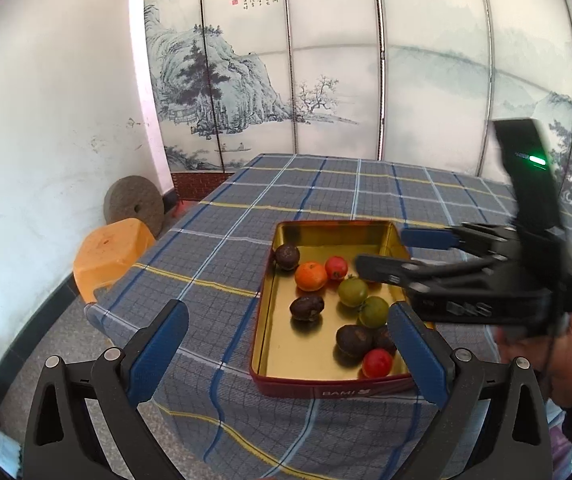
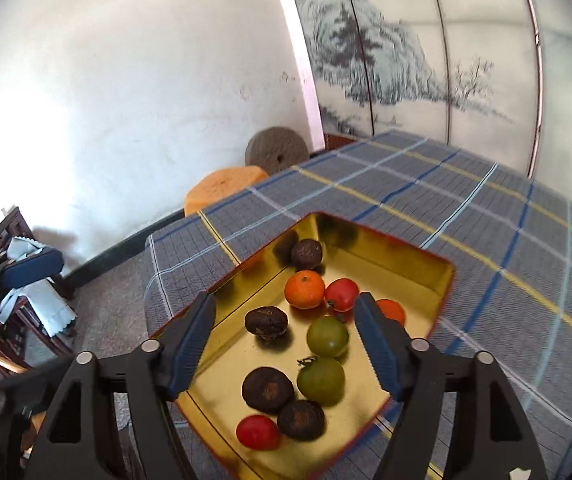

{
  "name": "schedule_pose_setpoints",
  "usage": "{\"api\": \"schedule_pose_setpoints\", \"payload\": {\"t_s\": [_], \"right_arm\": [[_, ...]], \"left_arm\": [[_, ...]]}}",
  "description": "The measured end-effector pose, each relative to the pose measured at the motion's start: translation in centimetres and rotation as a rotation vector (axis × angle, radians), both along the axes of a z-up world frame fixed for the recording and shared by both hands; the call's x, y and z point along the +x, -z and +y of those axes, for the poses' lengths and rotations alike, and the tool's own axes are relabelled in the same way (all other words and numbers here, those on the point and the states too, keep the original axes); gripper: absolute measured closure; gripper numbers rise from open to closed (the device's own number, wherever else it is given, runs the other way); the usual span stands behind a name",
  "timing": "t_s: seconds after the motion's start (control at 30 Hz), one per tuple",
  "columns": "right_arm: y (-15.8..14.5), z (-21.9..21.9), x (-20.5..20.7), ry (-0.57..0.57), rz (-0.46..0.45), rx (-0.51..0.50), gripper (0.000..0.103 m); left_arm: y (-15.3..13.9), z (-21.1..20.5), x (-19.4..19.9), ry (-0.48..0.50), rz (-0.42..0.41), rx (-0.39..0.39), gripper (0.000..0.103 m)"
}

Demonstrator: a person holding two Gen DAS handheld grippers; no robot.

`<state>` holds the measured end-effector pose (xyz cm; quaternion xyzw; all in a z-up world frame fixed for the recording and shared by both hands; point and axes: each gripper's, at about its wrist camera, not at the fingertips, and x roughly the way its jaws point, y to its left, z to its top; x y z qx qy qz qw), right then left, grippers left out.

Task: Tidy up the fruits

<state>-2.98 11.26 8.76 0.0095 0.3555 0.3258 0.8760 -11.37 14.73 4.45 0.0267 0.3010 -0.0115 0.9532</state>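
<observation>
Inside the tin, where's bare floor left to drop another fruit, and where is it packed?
The tin has bare gold floor along its left wall, between the two lone dark fruits, and in the far right corner. The near right side is crowded: green tomatoes, dark fruits and a red tomato cluster there. The right tongs hover over the far right.

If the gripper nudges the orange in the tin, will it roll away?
Probably a little. The orange looks round and sits loose on the tin's smooth gold floor, so it should roll easily. It likely won't go far: a red tomato is right beside it, and the tin's walls would stop it.
</observation>
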Motion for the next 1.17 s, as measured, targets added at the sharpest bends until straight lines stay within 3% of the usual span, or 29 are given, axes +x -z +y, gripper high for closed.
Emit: {"api": "schedule_pose_setpoints", "payload": {"t_s": [0.3,0.53,0.63,0.8,1.1,1.17], "right_arm": [[-2.9,-4.2,-4.9,0.051,-0.112,-0.009,0.024],[-2.9,-7.0,-6.6,0.086,-0.132,-0.013,0.021],[-2.6,-8.8,-6.6,0.112,-0.124,-0.007,0.018],[-0.8,-13.4,-5.4,0.195,-0.095,-0.039,0.014],[6.5,-27.2,0.6,0.486,0.091,-0.275,0.014],[7.9,-30.0,1.8,0.535,0.135,-0.301,0.008]], "left_arm": [[-1.7,-1.2,-1.1,0.015,-0.032,0.011,0.003],[-2.8,-2.3,-1.5,0.041,-0.015,-0.017,0.0],[-2.8,-3.4,-1.4,0.039,0.0,0.004,0.0],[-2.6,-5.5,-0.9,0.042,0.019,0.056,0.0],[-2.7,-7.8,0.7,0.029,0.026,0.075,0.0],[-2.7,-8.3,1.3,0.022,0.041,0.088,0.0]]}}
